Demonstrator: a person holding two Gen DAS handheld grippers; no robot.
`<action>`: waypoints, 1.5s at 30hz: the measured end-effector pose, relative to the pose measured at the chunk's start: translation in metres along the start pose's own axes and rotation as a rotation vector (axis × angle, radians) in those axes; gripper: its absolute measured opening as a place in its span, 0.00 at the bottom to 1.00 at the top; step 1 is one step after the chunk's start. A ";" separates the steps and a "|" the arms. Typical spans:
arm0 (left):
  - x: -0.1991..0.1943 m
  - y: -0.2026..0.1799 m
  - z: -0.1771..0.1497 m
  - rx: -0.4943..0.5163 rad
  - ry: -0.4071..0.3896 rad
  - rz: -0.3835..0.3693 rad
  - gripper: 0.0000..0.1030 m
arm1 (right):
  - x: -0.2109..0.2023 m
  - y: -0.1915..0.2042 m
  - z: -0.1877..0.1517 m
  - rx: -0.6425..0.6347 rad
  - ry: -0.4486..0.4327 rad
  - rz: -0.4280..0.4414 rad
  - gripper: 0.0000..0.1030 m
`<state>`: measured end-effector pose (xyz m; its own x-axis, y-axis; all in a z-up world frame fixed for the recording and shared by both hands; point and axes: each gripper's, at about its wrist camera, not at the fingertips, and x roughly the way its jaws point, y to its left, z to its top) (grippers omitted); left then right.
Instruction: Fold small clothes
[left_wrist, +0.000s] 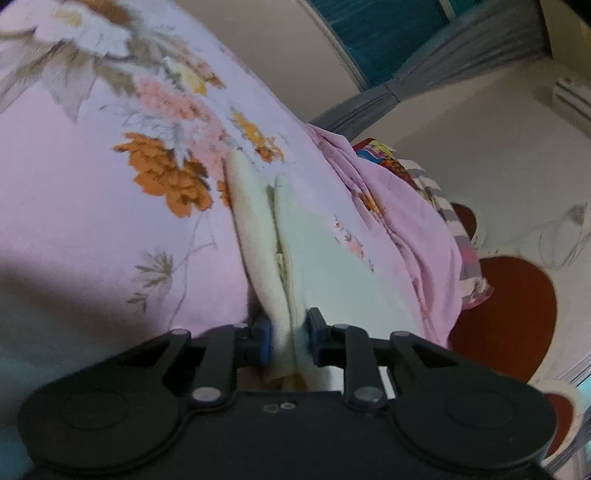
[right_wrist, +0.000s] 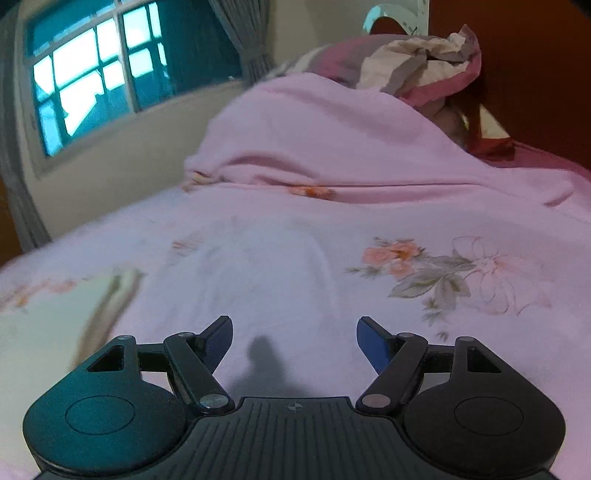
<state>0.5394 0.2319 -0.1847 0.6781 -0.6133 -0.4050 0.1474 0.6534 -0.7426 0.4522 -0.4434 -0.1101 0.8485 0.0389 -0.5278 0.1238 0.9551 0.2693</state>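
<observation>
A small pale cream garment (left_wrist: 258, 229) lies folded over itself on the pink floral bedsheet (left_wrist: 92, 192), its two layers running away from the camera. My left gripper (left_wrist: 289, 338) is shut on the near edge of that garment, the blue pads pressing the cloth from both sides. In the right wrist view my right gripper (right_wrist: 294, 341) hangs open just above the pink sheet (right_wrist: 295, 258), with nothing between its fingers. A pale cream piece of cloth (right_wrist: 48, 325), blurred, shows at the left edge of that view, apart from the right gripper.
A bunched pink blanket (right_wrist: 314, 129) and a pillow (right_wrist: 424, 66) pile up at the head of the bed. A window (right_wrist: 99, 70) with a grey curtain (right_wrist: 243, 37) is on the far wall. The bed's edge drops to a red and white floor (left_wrist: 509, 314).
</observation>
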 end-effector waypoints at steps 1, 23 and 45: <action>0.000 -0.004 0.000 0.023 -0.003 0.017 0.22 | 0.002 0.005 0.003 -0.026 -0.003 -0.004 0.72; 0.004 -0.056 0.000 0.202 -0.016 0.208 0.11 | 0.010 -0.044 -0.013 -0.056 0.040 -0.343 0.83; 0.199 -0.292 -0.121 0.520 0.120 0.400 0.11 | -0.034 -0.114 -0.032 0.182 -0.042 -0.285 0.87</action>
<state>0.5444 -0.1347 -0.1130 0.6723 -0.3042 -0.6749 0.2494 0.9514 -0.1804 0.3924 -0.5440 -0.1486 0.7867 -0.2375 -0.5698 0.4451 0.8578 0.2570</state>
